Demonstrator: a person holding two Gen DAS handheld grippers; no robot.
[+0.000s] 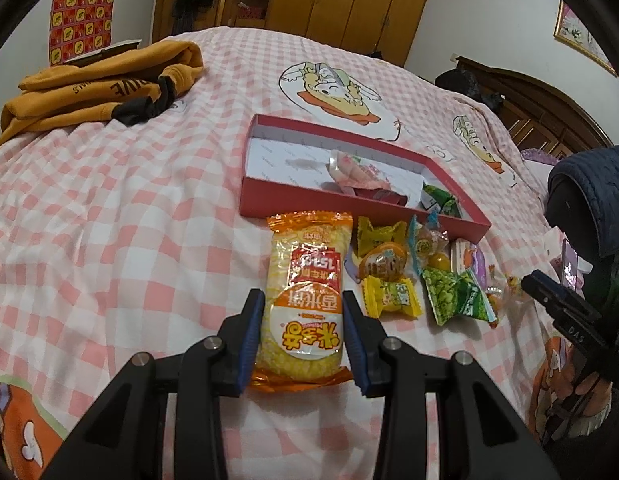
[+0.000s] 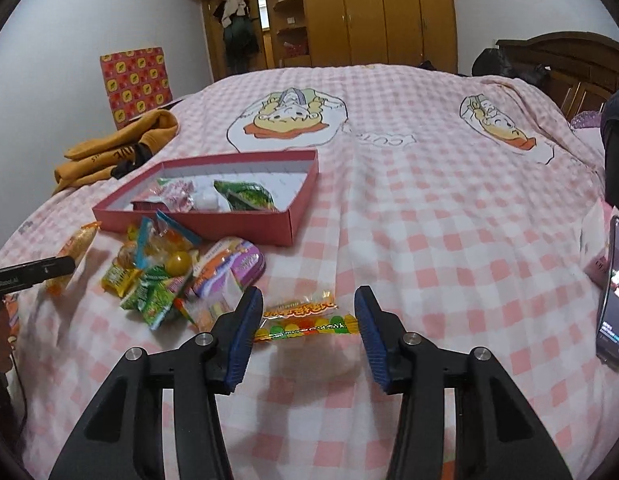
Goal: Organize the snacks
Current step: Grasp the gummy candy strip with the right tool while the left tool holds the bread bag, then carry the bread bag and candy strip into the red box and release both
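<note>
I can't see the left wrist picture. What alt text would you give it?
The left gripper straddles a yellow rice cracker pack lying on a pink checked bedspread, fingers beside both sides. Beyond it sit a pile of small snacks and a red box holding a few packets; an orange hoodie lies far left.

My left claw point(image 1: 303, 342) was matte black plastic, its two fingers faced on the inside with ribbed blue pads point(image 1: 251, 344). Behind each pad sat a round silver screw head, and another farther back on the forked black arms. My right claw point(image 2: 307, 334) was built the same: black frame, blue ribbed pads point(image 2: 243, 336), four silver screws. Seen from the left claw's camera, the right claw's side carried small white lettering on its black body.
</note>
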